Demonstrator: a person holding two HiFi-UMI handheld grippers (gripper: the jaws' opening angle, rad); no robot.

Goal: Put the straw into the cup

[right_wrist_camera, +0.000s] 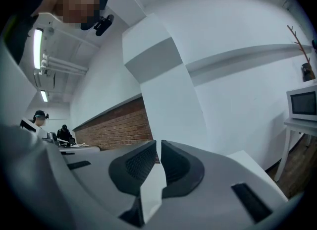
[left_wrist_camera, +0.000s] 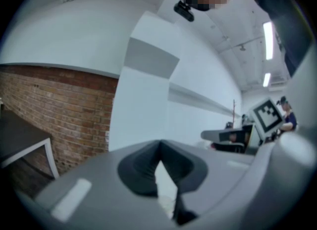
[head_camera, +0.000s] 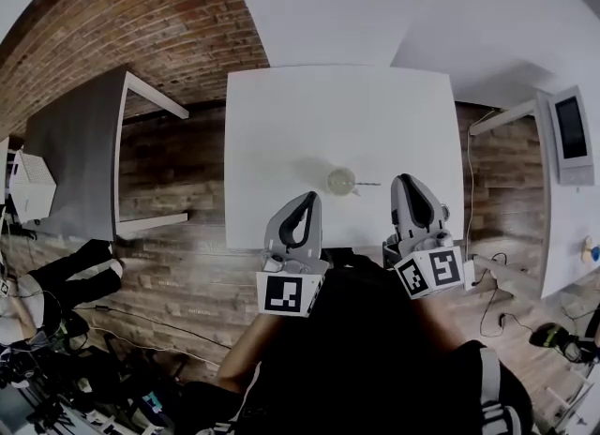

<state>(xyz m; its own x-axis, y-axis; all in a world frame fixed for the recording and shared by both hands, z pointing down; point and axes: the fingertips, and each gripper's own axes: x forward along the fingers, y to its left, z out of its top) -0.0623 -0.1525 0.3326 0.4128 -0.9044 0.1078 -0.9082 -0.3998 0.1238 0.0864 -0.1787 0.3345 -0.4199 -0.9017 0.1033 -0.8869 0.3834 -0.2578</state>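
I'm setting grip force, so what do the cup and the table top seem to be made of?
The cup looks like clear, faintly yellowish plastic or glass, since the white surface shows through it; which of the two cannot be told from this view. The table top looks like smooth matte white laminate or painted board: even colour, no grain, no strong glare.

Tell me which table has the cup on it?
The white middle table: the cup sits near its front edge. The grey table is left; the microwave table is right.
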